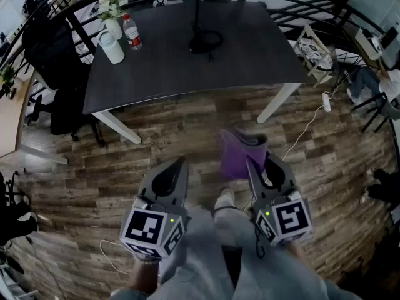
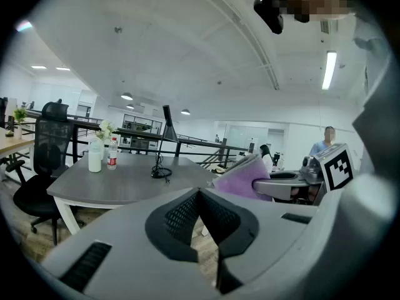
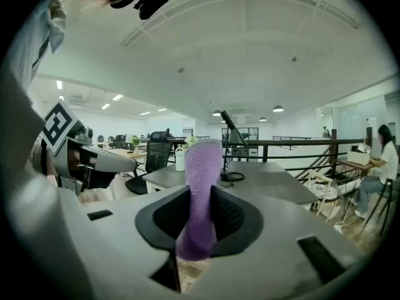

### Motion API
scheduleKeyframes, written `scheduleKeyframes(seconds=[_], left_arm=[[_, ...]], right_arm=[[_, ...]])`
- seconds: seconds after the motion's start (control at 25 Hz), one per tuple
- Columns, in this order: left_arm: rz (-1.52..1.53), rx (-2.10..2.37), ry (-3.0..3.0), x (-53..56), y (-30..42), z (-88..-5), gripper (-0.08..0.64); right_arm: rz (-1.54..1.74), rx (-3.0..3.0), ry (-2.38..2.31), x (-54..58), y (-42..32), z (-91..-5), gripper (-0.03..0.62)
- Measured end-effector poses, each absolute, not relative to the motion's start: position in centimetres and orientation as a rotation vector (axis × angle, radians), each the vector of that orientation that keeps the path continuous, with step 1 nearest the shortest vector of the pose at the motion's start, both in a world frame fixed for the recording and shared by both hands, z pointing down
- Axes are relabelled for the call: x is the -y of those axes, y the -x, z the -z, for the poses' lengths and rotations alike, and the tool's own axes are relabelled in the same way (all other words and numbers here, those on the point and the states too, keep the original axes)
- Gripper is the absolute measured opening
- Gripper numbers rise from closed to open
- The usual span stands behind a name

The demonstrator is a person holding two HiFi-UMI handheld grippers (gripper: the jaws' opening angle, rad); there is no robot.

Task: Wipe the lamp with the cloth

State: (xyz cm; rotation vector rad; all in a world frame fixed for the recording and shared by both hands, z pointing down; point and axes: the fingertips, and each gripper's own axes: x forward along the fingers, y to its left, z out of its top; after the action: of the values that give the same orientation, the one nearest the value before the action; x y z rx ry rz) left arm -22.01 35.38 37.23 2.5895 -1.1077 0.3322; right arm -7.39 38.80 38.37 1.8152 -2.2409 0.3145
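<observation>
Cloth [image 3: 199, 174] in right gripper [image 3: 199, 222], lamp shade [image 3: 232, 130] beyond

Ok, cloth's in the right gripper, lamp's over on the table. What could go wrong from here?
The right gripper pinches the cloth low down; the loose part above could flop or pull out while rubbing.
The lamp is a thin pole on a small round base, with its cord looped there; a sideways push might tip it or snag the cord.
A white cable trails near the table leg; watch your feet walking in.
</observation>
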Motion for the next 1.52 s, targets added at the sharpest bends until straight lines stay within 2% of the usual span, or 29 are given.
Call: scheduleKeyframes(seconds=[0.76, 1.52], left_arm=[[-0.355, 1.127, -2.557, -34.4, 19.0, -37.5, 0.009], [-0.396, 1.257, -2.5, -33.5, 12.4, -36.2, 0.009]], right_arm=[[-0.351, 2.275, -1.786, -37.1, 4.5, -38.8, 0.086], [-0.351, 2.358, -1.721, -35.3, -3.1, -38.3, 0.086]])
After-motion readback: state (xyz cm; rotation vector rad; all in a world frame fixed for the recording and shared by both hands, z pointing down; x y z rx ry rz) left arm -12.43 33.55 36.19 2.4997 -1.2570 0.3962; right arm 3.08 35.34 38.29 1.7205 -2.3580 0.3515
